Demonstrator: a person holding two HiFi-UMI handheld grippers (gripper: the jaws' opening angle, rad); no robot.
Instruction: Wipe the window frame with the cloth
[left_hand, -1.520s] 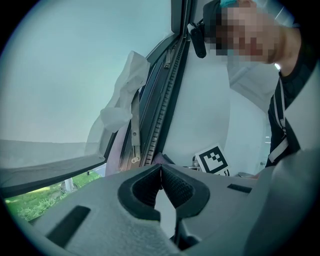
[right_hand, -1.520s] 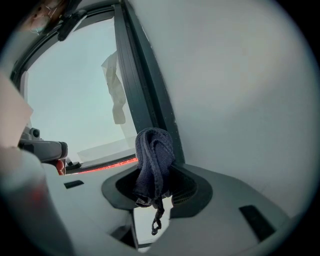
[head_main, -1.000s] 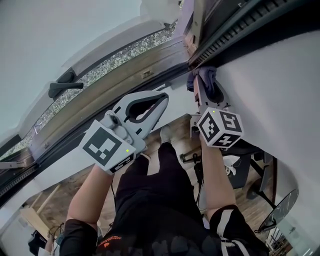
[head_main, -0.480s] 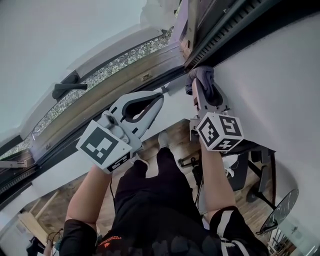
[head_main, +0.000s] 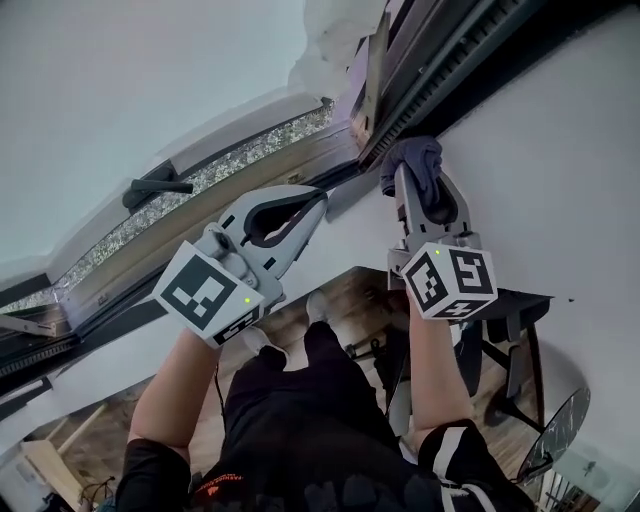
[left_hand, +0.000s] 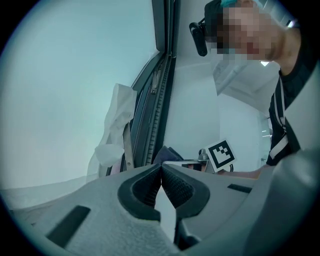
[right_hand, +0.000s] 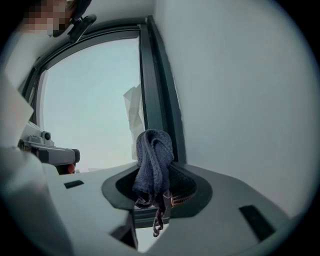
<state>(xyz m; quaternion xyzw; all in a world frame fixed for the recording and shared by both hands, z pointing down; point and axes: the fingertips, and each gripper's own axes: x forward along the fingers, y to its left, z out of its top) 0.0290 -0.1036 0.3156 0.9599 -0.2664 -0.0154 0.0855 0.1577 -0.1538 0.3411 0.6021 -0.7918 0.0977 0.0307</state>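
Right gripper (head_main: 420, 180) clamps a bunched knitted cloth (head_main: 412, 155) at the dark window frame (head_main: 440, 70); left gripper (head_main: 318, 200) closed, empty.

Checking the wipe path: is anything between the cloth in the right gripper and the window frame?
Nothing visible. The cloth, clamped in the right gripper, sits right by the dark window frame with no object between them. The shut, empty left gripper is off to the side.
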